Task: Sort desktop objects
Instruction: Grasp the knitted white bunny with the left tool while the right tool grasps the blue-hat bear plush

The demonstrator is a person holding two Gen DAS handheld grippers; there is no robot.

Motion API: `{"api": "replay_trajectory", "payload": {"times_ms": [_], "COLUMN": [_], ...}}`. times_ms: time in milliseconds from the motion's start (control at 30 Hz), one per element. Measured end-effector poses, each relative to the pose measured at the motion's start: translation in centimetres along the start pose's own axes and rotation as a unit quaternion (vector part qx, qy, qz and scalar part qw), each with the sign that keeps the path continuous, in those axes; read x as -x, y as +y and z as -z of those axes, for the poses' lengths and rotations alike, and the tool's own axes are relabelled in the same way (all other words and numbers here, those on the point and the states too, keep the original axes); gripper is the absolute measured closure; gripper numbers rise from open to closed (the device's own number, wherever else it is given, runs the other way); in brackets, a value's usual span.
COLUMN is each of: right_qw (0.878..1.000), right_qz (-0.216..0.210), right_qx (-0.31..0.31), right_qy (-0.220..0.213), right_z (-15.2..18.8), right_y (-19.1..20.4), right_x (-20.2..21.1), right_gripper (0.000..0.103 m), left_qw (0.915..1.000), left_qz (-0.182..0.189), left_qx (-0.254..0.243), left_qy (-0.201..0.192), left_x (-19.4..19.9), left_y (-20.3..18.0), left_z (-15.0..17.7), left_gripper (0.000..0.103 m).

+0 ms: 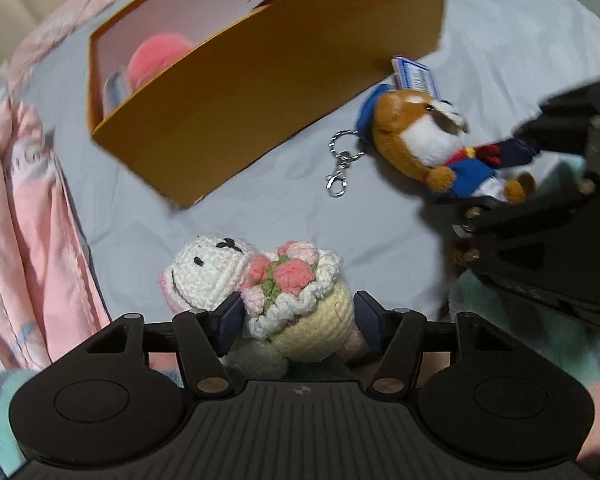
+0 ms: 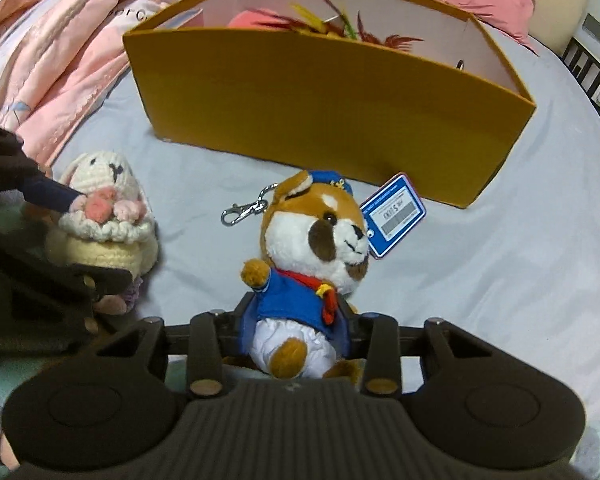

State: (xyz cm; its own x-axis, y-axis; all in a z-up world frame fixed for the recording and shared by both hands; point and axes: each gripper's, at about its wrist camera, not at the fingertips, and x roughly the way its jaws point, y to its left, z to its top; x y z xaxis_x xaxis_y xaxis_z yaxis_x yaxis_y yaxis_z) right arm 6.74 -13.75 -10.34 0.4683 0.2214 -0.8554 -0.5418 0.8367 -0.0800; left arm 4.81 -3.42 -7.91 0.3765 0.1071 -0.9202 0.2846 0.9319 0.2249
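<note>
Crocheted bunny (image 1: 256, 292) sits between the left claw's (image 1: 298, 322) spread pads – right claw (image 2: 296, 320) pinches the dog (image 2: 312, 248), both before the box (image 2: 332, 100).

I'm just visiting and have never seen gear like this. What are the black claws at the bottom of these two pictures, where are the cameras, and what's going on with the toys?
No robot here: a person holds a two-finger claw in each hand, each with a wide-angle camera looking along its fingers. One picture comes from the left gripper, the other from the right gripper.

On the pale blue sheet stands an orange box already holding some toys. The left claw straddles a crocheted bunny with a bouquet; its pads sit at the sides, not clearly pressing. The right claw is closed on a plush dog keychain in a blue sailor outfit. Pink bedding lies behind.
</note>
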Motion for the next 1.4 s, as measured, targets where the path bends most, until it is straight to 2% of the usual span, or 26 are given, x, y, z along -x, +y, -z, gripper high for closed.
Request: {"api": "replay_trajectory", "payload": {"times_ms": [200,333,433,500,633,667,867,1000,1067,1133,1233,1400], "right_qw": [1.0,0.998,0.997,0.997,0.996,0.996,0.996,0.994,0.993,0.991,0.991,0.991], "right_qz": [-0.018,-0.041,-0.044,-0.045,-0.053,-0.053,-0.053,-0.063,-0.071,-0.078,-0.081,-0.083], "right_qx": [-0.023,-0.051,-0.059,-0.06,-0.073,-0.072,-0.074,-0.086,-0.093,-0.098,-0.104,-0.103], "right_qy": [-0.01,-0.014,-0.015,-0.016,-0.012,-0.013,-0.015,-0.026,-0.032,-0.037,-0.038,-0.037], "right_z": [-0.1,-0.3,-0.2,-0.2,-0.1,-0.1,-0.1,-0.1,-0.1,-0.2,-0.2,-0.3], "right_y": [-0.9,-1.7,-1.8,-1.8,-2.1,-2.1,-2.0,-2.3,-2.5,-2.7,-2.8,-2.7], "right_x": [0.3,0.4,0.4,0.4,0.2,0.2,0.2,0.5,0.6,0.7,0.7,0.6], "right_gripper": [0.061,0.061,0.061,0.06,0.06,0.06,0.06,0.059,0.059,0.059,0.057,0.057], "left_qw": [0.996,0.993,0.9905,0.9897,0.99,0.9898,0.9853,0.9719,0.9646,0.9603,0.9593,0.9584], "left_qz": [-0.012,-0.004,0.036,0.058,0.061,0.065,0.09,0.129,0.152,0.163,0.152,0.15], "left_qx": [-0.068,-0.082,-0.067,-0.043,-0.001,0.013,0.102,0.181,0.206,0.222,0.236,0.242], "left_qy": [-0.057,-0.085,-0.115,-0.124,-0.127,-0.126,-0.103,-0.077,-0.062,-0.045,-0.029,0.026], "left_x": [1.1,1.6,2.5,2.6,3.0,3.1,3.6,3.4,3.1,2.9,2.7,1.1], "left_y": [-2.5,-3.1,-2.6,-2.0,-0.7,-0.3,3.2,6.2,7.4,8.0,8.6,8.7], "left_z": [0.5,0.7,0.8,0.9,1.2,1.2,1.3,1.6,1.7,2.0,1.9,1.0], "left_gripper": [0.039,0.04,0.053,0.052,0.051,0.047,0.034,0.033,0.032,0.03,0.03,0.03]}}
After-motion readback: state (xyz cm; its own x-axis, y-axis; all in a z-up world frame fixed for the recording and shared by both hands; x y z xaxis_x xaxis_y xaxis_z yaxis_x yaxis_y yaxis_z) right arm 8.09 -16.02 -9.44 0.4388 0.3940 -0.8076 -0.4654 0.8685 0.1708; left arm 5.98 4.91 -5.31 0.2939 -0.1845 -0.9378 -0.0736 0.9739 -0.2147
